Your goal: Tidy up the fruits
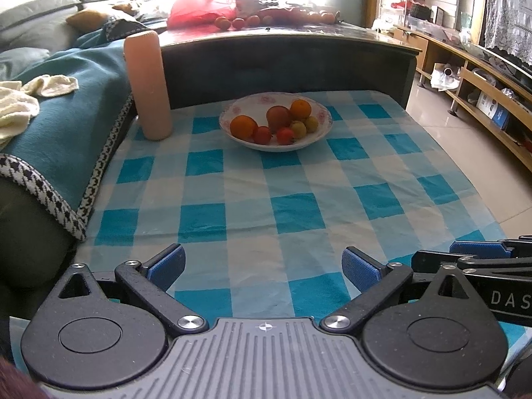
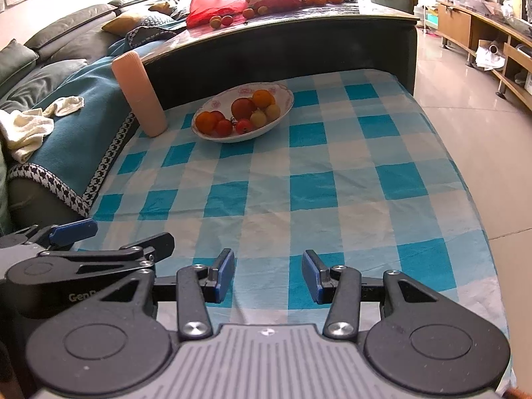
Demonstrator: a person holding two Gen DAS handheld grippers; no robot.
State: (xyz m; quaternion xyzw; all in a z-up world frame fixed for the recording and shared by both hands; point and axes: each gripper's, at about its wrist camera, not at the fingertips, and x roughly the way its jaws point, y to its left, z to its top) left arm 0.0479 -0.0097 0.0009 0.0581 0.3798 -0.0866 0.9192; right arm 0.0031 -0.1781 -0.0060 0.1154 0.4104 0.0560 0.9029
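Note:
A white bowl with a pink flower rim (image 1: 232,110) (image 2: 286,94) stands at the far end of the blue-checked cloth (image 1: 266,206) (image 2: 299,183). It holds several fruits: oranges (image 1: 301,109) (image 2: 263,98), a dark red apple (image 1: 278,117) (image 2: 242,108), small red tomatoes (image 1: 262,134) (image 2: 223,127) and yellow fruits (image 1: 298,129) (image 2: 258,119). My left gripper (image 1: 264,267) hangs open over the near cloth, nothing between its blue pads. My right gripper (image 2: 268,274) is open too, empty, and shows at the right edge of the left wrist view (image 1: 482,249).
A tall peach-coloured cylinder (image 1: 148,86) (image 2: 139,94) stands left of the bowl. Behind it rises a dark raised table (image 1: 286,63) with more fruit and a red bag (image 1: 199,10). A sofa with a teal blanket (image 1: 66,106) lies left; tiled floor (image 2: 465,106) lies right.

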